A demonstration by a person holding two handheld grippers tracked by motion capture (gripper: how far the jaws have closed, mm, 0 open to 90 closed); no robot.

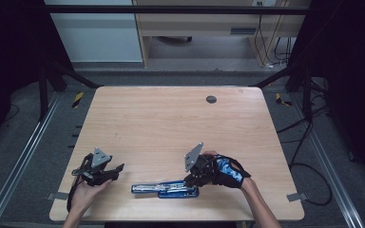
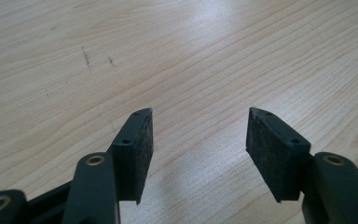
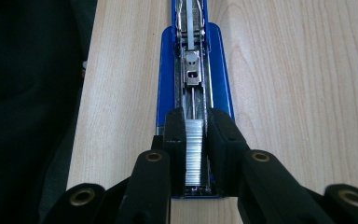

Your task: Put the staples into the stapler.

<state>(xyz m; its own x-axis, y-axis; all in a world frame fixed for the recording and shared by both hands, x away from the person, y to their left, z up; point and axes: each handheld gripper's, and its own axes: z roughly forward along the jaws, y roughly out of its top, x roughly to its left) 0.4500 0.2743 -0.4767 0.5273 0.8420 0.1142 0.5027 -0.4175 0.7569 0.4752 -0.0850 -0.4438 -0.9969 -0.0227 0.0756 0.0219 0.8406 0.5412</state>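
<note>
Stapler (image 1: 165, 189): blue, opened out flat, lying lengthwise close to the near edge of the tabletop (image 1: 171, 123), between the two hands; metal magazine channel facing up.
Staples (image 3: 195, 151): silvery strip pinched between the fingers (image 3: 175, 140) of the right gripper (image 3: 196, 128), sitting over the rear end of the open channel, in line with the rails.
Pusher (image 3: 192, 70): small metal block farther up the channel, ahead of the strip; bare track between the two.
Right gripper: at the right-hand end of the stapler in the high view (image 1: 196, 176), fingers closed on both long sides of the strip, pointing along the stapler's length.
Left gripper (image 1: 108, 172): resting on the tabletop well to the left of the stapler, apart from it; fingers (image 2: 135, 149) spread wide over bare wood, nothing between them.
Step in hand: loading, by the look of it; strip being seated into the magazine, not yet released.
How far seated: cannot tell whether the strip's legs already straddle the rail or merely hover over it; the fingers hide the sides.
Next move calls for: lowering the strip squarely until it sits flat, then easing the pinch without tilting it; afterwards, folding the top arm shut, probably with the idle left gripper steadying the base.
Risk: a skewed strip jamming or snapping apart; stapler sliding towards the near edge under a push.
</note>
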